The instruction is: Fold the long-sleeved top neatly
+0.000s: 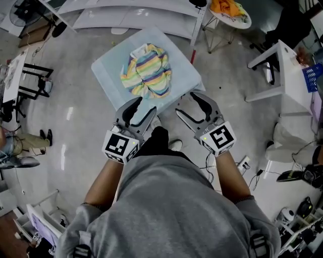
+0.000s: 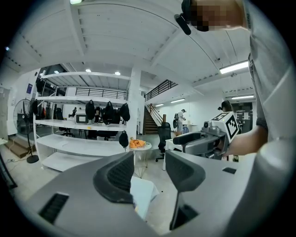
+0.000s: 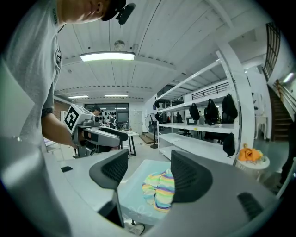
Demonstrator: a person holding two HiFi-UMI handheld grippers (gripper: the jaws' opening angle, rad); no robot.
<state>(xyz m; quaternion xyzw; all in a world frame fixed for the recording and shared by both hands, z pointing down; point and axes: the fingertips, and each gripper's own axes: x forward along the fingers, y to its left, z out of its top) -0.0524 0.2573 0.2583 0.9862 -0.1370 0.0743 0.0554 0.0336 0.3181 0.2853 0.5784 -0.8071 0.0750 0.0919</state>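
Observation:
A rainbow-striped long-sleeved top (image 1: 147, 71) lies crumpled in a heap on a small pale blue table (image 1: 108, 73). In the right gripper view the top (image 3: 159, 188) shows between the jaws, some way ahead. My left gripper (image 1: 138, 111) hangs over the table's near edge, short of the top, jaws apart and nothing between them. My right gripper (image 1: 191, 107) is held at the table's near right corner, also open and empty. In the left gripper view only a corner of the table (image 2: 144, 193) shows, with the right gripper (image 2: 201, 142) off to the side.
White shelving (image 1: 136, 15) stands behind the table. A small round table (image 1: 231, 15) with an orange cloth is at the back right, a white desk (image 1: 282, 65) at the right. The person's shoes (image 1: 174, 145) are just below the table on the grey floor.

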